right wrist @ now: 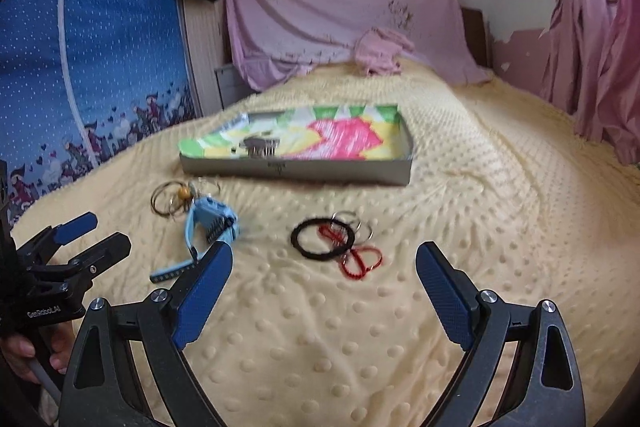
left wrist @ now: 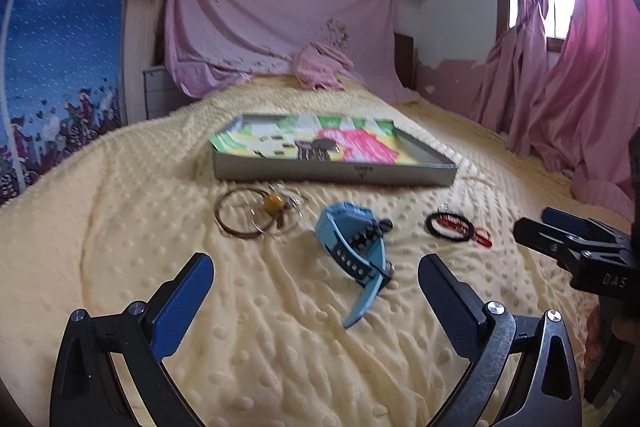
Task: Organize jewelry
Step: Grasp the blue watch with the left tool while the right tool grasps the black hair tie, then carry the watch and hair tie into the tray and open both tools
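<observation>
The small dark thing in the shallow box [left wrist: 412, 169] is too blurry to name. The red cord [right wrist: 362, 261] by the black hair tie [right wrist: 322, 239] is fuzzy too. The right tongs [left wrist: 560, 227] are cut off by the picture's edge.

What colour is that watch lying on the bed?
Light blue watch, with a darker inner strap; clearest in the left wrist view.

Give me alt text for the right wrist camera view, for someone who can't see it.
The right gripper hangs with jaws open above a yellow bedspread, facing a black hair tie and red cord bracelet. A blue watch and thin bangles lie left; behind sits a shallow tray.
</observation>
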